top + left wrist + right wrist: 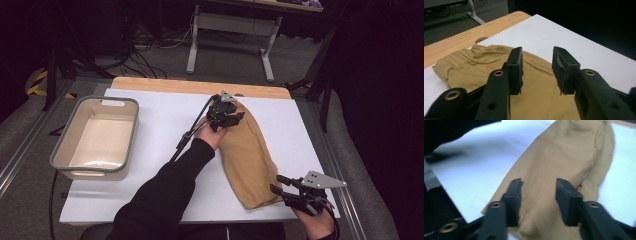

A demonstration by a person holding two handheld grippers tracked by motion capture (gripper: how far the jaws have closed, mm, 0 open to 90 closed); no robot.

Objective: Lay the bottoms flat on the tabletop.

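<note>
Tan cloth, a folded pair of pants (246, 155), lay on the white sheet (160, 120) that covered the wooden table (200, 86). The pants stretched from the far middle of the sheet down toward the near right corner. Their stretchy waist end (454, 61) sat at the far end, close to the bare strip of wood. A person's left hand (209, 134), in a black sleeve (165, 195), held the left gripper (226, 116) over that far end of the pants. In the left gripper view its two black jaws stood apart above the cloth, with nothing pinched between them, so this tool had let go. The right gripper (281, 186) was at the near end of the pants, just beside the bottom edge of the cloth, with a grey three-cornered plate on top. In the right gripper view its jaws also stood apart over the tan cloth, and no fold was caught between them, so it was let go too. A tiny red tag (579, 186) peeked out at the side of the pants near the right jaw. A grey bin (96, 137) with a pale inside sat on the left part of the sheet, well apart from the pants and from both grippers.
</note>
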